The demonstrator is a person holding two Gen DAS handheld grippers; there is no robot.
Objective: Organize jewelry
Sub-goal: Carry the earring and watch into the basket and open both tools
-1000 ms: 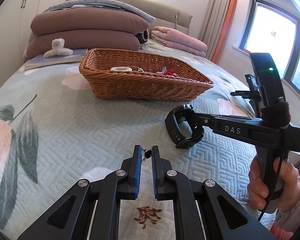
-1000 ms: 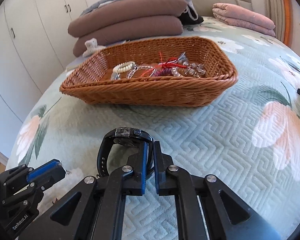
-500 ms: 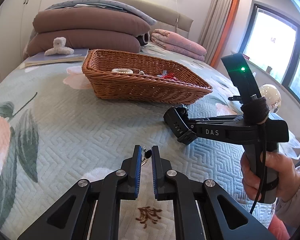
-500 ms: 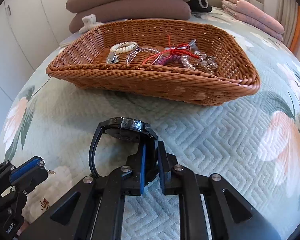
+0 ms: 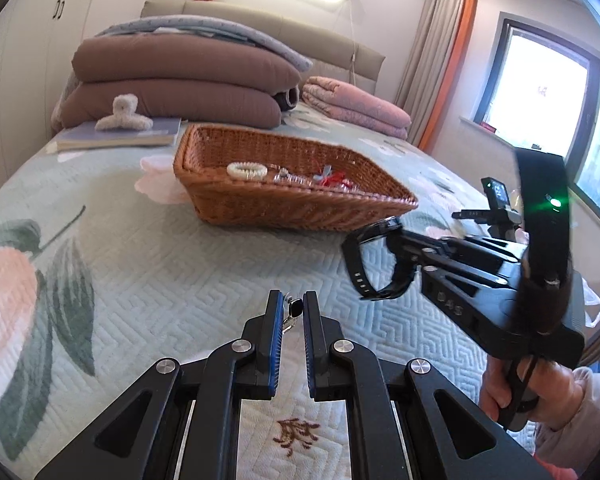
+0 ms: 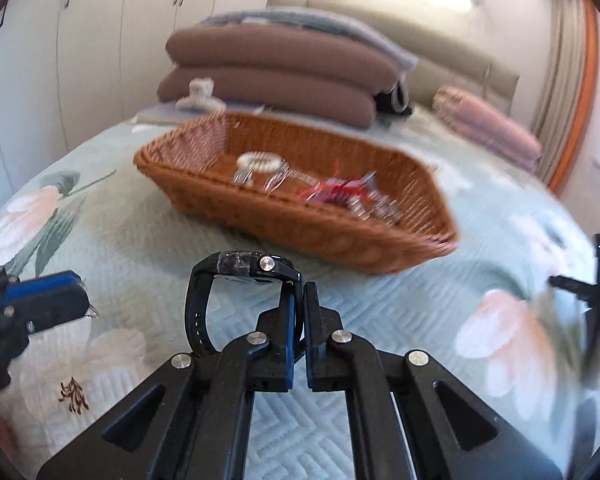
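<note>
Bed (image 5: pixel 180 264) with wicker basket (image 5: pixel 284 204)

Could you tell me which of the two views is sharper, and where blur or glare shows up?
Left wrist view: mostly sharp, with the window blown out white and slight smear on the right gripper. Right wrist view: motion blur smears the basket, while the watch in its fingers looks crisp.

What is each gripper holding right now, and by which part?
The right gripper clamps the black wristwatch by its strap, beside the case. The left gripper pinches a small dark-stoned trinket at its tips; which part cannot be told.
</note>
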